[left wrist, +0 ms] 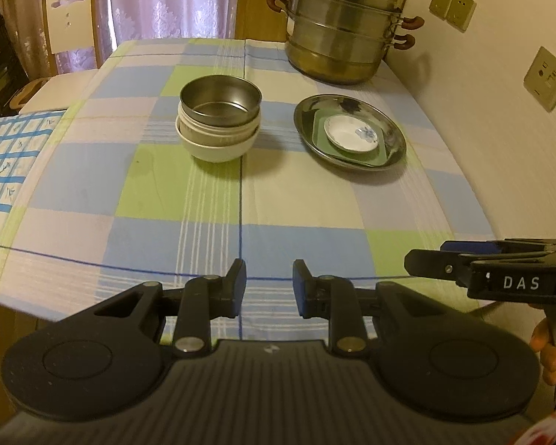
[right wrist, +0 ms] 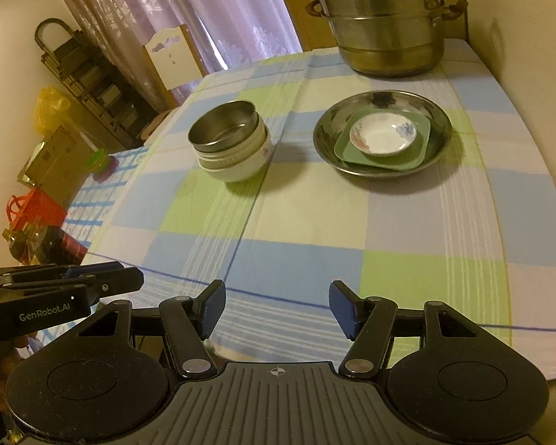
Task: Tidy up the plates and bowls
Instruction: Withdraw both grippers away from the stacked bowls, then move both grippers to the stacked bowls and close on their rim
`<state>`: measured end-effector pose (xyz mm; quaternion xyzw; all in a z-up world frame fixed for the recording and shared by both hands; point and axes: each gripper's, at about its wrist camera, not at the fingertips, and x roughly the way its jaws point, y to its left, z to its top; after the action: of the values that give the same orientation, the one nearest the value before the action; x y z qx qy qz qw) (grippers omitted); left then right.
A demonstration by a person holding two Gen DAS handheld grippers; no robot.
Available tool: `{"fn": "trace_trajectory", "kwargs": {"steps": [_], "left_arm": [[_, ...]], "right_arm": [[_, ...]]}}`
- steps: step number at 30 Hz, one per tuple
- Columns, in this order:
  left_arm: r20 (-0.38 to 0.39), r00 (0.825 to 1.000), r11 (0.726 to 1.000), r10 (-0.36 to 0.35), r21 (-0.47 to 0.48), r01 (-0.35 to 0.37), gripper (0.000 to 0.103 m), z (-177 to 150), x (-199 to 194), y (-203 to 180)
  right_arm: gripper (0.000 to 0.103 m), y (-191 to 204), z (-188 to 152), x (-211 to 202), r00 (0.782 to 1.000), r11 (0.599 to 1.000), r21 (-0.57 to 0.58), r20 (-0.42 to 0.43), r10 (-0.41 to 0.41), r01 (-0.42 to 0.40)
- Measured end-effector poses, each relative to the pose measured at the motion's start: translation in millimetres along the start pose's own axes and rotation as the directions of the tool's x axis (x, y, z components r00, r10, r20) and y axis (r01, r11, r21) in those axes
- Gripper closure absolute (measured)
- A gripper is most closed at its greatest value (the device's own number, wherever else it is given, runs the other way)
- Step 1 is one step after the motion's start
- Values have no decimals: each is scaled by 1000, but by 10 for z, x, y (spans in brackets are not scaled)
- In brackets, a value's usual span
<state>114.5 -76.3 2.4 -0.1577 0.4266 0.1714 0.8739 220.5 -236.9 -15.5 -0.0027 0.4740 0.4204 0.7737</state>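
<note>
A steel bowl sits on top of a stack of white bowls in the middle of the checked tablecloth. To its right lies a round steel plate holding a green square plate, with a small white flowered dish on top. My left gripper hovers over the table's near edge, its jaws a narrow gap apart with nothing in them. My right gripper hangs beside it to the right, open wider and empty. Both are well short of the dishes.
A large steel steamer pot stands at the table's far right corner. A wall with sockets runs along the right edge. A white chair and a lower blue-checked surface are at the left.
</note>
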Motion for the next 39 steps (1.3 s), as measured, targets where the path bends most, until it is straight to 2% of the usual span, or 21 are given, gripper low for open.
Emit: {"fn": "trace_trajectory", "kwargs": {"steps": [8,25,31,39], "left_arm": [[2,1000,1000,7,7,-7,79,-102,-43,-128],[-1,1000,1000,22,4,-22,79,-110,-41,-192],[-3,1000,1000,26,-9,-26,79,-90,-1,-149],[12,997,997,71,-19,-71,79,62,124,65]], "right_arm": [[41,-104,-91,-99,1000,1000,-4,3,-7,7],[41,-187,-101,-117,1000,1000,0,0,-2,2],[41,-233,-72,-81,1000,1000,6,-9,0,0],[41,-249,29,58,1000,1000,12,-2,-25,25]]}}
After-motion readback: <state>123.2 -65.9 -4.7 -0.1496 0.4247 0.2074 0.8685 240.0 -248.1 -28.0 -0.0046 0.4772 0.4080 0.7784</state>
